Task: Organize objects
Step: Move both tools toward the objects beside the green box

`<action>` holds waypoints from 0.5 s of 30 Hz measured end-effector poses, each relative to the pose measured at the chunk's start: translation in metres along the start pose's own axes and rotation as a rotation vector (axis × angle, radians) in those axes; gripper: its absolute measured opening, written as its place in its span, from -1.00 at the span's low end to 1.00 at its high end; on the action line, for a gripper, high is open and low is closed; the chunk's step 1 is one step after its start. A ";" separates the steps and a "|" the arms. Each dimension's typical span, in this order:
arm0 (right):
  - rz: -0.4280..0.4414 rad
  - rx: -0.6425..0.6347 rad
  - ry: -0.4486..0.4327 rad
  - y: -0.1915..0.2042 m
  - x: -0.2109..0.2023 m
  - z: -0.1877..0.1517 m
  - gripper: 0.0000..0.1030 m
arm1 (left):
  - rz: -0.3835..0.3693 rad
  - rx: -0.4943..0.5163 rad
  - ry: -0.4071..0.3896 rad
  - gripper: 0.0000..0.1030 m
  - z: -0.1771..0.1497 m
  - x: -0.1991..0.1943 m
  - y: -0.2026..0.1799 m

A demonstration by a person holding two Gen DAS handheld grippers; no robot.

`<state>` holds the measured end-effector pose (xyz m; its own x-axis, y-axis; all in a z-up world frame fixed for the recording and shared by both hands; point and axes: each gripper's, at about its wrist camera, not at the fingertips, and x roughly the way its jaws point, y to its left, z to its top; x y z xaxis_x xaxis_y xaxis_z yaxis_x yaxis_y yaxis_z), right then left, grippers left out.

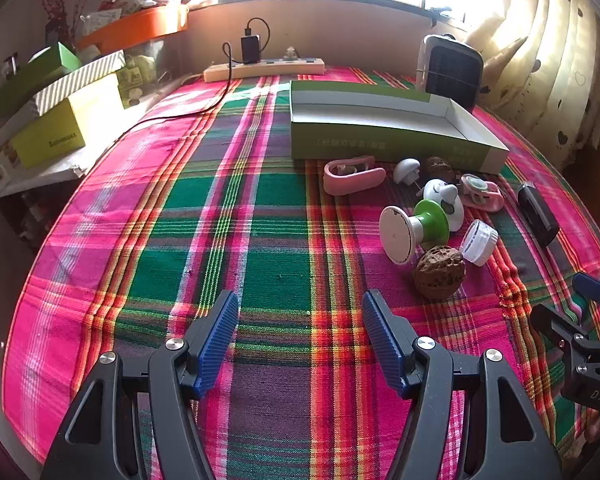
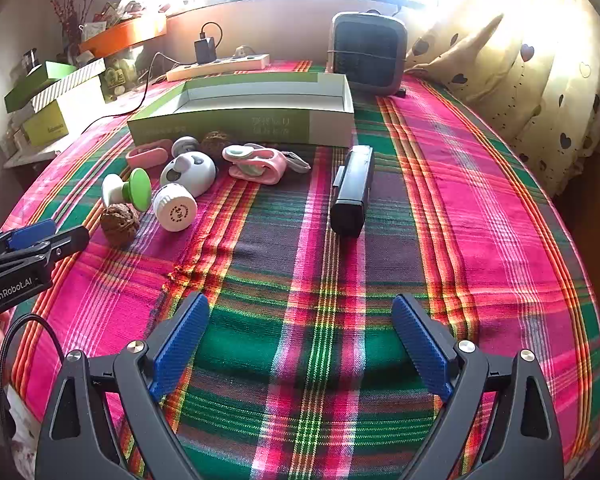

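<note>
Woven plaid cloth (image 2: 440,184) is covering the surface, looking matt and slightly rough; the green box (image 2: 240,128) is looking like smooth cardboard, the walnut (image 1: 440,272) is showing a wrinkled shell, the black case (image 2: 352,188) is gleaming as glossy plastic

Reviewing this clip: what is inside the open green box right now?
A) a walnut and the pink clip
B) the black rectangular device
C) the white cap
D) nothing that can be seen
D: the green box shows only its bare white interior; the black device, the walnut and the white cap all lie on the cloth in front of it.
</note>
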<state>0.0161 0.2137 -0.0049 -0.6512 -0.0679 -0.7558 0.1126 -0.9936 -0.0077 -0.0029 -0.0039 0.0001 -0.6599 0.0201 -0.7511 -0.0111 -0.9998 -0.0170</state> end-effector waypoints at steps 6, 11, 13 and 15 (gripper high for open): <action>0.005 -0.002 0.003 -0.002 0.001 0.002 0.80 | 0.005 0.001 -0.001 0.23 0.002 0.002 -0.001; 0.003 -0.001 0.002 -0.003 0.001 0.002 0.80 | 0.007 0.003 -0.001 0.23 0.003 0.002 -0.001; 0.003 -0.001 0.003 -0.003 0.001 0.003 0.80 | 0.007 0.002 -0.001 0.23 0.003 0.002 -0.001; 0.004 -0.001 0.003 -0.003 0.001 0.003 0.80 | 0.006 0.003 0.000 0.23 0.003 0.002 -0.001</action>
<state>0.0132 0.2164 -0.0040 -0.6485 -0.0716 -0.7578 0.1162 -0.9932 -0.0056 -0.0069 -0.0030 0.0004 -0.6602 0.0137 -0.7510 -0.0089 -0.9999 -0.0105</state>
